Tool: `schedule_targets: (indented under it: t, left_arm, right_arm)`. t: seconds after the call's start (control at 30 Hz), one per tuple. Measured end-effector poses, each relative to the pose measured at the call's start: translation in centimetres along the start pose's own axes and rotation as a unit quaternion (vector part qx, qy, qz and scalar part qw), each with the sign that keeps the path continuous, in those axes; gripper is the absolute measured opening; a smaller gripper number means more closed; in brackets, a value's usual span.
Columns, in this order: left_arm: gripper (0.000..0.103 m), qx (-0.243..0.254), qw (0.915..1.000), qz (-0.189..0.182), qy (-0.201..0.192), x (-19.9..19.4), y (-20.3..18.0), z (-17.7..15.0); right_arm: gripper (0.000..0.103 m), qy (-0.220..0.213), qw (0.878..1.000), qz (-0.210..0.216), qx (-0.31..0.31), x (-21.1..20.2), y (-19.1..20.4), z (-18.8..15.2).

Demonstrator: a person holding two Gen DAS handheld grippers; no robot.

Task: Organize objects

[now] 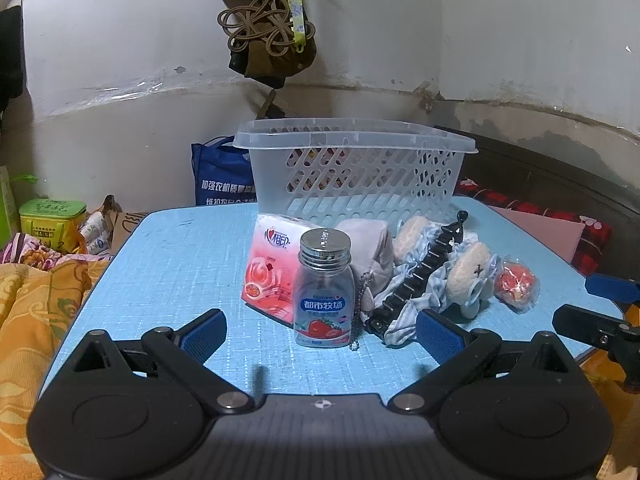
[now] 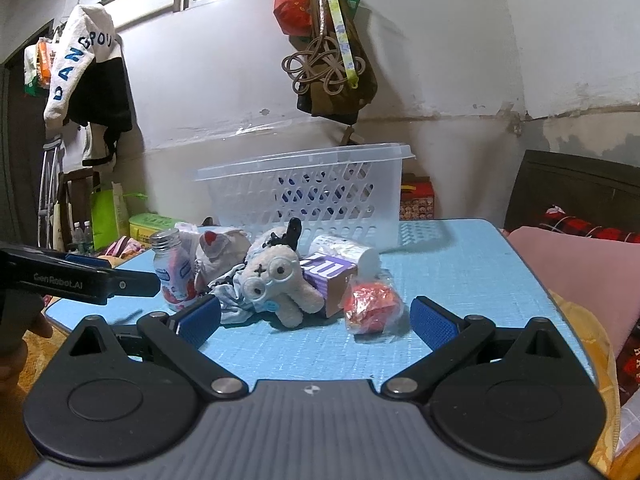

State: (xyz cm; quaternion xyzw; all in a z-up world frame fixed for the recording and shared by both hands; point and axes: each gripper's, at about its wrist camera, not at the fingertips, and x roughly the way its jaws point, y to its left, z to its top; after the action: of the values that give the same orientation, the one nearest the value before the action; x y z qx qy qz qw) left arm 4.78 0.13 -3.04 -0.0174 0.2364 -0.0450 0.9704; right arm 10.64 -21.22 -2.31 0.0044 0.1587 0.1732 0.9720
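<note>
A clear plastic basket [image 1: 356,176] stands at the back of the blue table [image 1: 176,264]; it also shows in the right wrist view [image 2: 308,196]. In front of it lie a small candy bottle [image 1: 324,292], a pink tissue pack [image 1: 268,268], a grey pouch [image 1: 368,252], a plush toy [image 1: 460,268] with a black hair clip [image 1: 420,276], and a red wrapped sweet [image 1: 516,280]. My left gripper [image 1: 320,332] is open, just short of the bottle. My right gripper [image 2: 316,320] is open, near the plush toy [image 2: 276,280], a purple box [image 2: 328,276] and the red sweet [image 2: 370,304].
A blue bag [image 1: 220,176] stands behind the table. A green tin [image 1: 52,216] and orange bedding [image 1: 36,308] lie to the left. Red plaid and pink cloth [image 2: 580,264] lie to the right. Bags hang on the wall [image 2: 328,60].
</note>
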Motion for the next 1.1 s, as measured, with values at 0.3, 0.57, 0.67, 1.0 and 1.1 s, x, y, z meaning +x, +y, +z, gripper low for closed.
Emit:
schedule_targets:
  t: [0.3,0.57,0.67,1.0,1.1]
  left_arm:
    - [0.102,-0.001,1.0000,-0.003,-0.003,-0.18,-0.01,-0.01]
    - [0.102,0.000,1.0000,-0.004,-0.003,-0.13,-0.04,0.02]
    - [0.102,0.000,1.0000,-0.004,-0.003,-0.13,-0.03,0.02]
    - [0.102,0.000,1.0000,-0.004,-0.003,-0.11,0.00,0.03]
    - [0.102,0.000,1.0000,-0.004,-0.003,-0.12,0.00,0.03]
  right_arm:
    - [0.103,0.001,1.000,-0.003,-0.002,0.01,0.07,-0.08]
    - [0.103,0.001,1.000,-0.002,-0.002,0.08,0.11,-0.08]
    - [0.103,0.000,1.000,-0.001,-0.003,0.06,0.17,-0.08]
    - [0.103,-0.001,1.000,0.001,0.000,-0.05,0.04,-0.07]
    - [0.103,-0.001,1.000,0.001,0.000,-0.04,0.04,-0.08]
